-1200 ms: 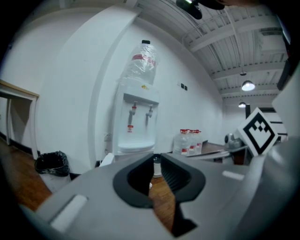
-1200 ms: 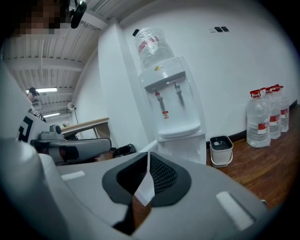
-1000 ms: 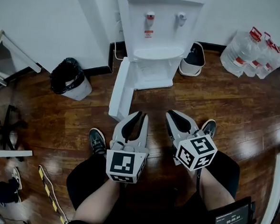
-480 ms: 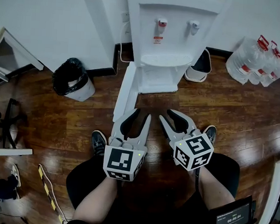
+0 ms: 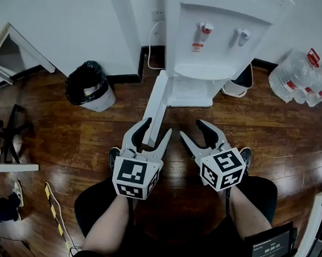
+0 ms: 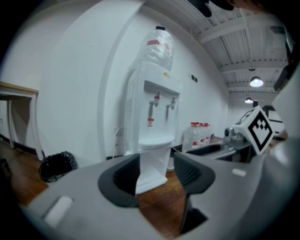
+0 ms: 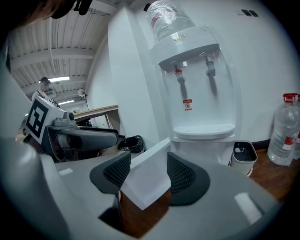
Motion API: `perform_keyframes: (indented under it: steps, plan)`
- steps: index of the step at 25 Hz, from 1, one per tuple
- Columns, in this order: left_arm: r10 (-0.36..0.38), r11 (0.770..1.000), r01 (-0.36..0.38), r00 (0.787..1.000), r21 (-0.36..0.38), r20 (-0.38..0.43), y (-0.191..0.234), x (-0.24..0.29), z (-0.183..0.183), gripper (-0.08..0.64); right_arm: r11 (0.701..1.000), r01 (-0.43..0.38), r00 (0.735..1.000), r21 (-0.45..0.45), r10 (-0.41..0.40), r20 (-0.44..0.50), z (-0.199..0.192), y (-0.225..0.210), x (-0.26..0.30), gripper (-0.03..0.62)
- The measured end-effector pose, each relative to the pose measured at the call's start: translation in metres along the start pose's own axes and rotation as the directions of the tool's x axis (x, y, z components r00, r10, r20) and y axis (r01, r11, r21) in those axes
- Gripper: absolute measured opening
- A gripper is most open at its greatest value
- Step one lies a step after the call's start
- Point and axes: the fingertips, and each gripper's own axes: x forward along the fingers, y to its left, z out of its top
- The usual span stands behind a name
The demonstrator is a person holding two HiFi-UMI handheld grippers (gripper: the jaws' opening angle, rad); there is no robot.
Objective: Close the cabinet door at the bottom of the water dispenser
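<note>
Head view: the left claw point(image 5: 158, 128) and right claw point(image 5: 192, 129) have just been opening and stand spread, gripping nothing (the door's free edge shows between each pair, seemingly untouched). Beyond them, the cabinet door point(image 5: 159, 97) juts over the floor point(image 5: 95, 131) from the base of the water dispenser point(image 5: 211, 41). It is probably a light, stiff, hinged panel, so push flat near its free edge.

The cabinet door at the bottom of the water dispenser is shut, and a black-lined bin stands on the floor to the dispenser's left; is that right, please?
Not quite: the cabinet door stands open, swung out from the water dispenser over the floor, as the head view shows. The black-lined bin does stand on the floor to the dispenser's left.
</note>
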Motion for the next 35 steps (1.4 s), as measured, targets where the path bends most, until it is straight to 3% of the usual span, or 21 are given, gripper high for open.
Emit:
perform_keyframes:
  steps: [5, 8, 17, 25, 35]
  plan:
    - [0.110, 0.992, -0.101, 0.985, 0.071, -0.135, 0.035, 0.009, -0.039, 0.242, 0.999, -0.032, 0.999, 0.000, 0.032, -0.013, 0.004, -0.002, 0.020, 0.285]
    - [0.122, 0.990, -0.105, 0.974, 0.098, -0.193, 0.047, 0.016, -0.057, 0.259, 0.998, -0.057, 0.998, -0.030, 0.056, -0.027, 0.005, 0.000, 0.034, 0.330]
    - [0.158, 0.985, -0.117, 0.915, 0.130, -0.370, 0.080, 0.048, -0.119, 0.279, 0.997, -0.079, 0.997, 0.024, 0.079, 0.024, 0.038, -0.021, 0.057, 0.331]
    - [0.160, 0.985, -0.121, 0.904, 0.121, -0.396, 0.090, 0.066, -0.123, 0.291, 0.994, -0.090, 0.996, 0.057, 0.089, 0.018, 0.045, -0.037, 0.074, 0.331]
    - [0.151, 0.987, -0.111, 0.894, 0.117, -0.422, 0.092, 0.068, -0.125, 0.244, 0.992, -0.094, 0.996, 0.086, 0.093, 0.017, 0.046, -0.042, 0.079, 0.331]
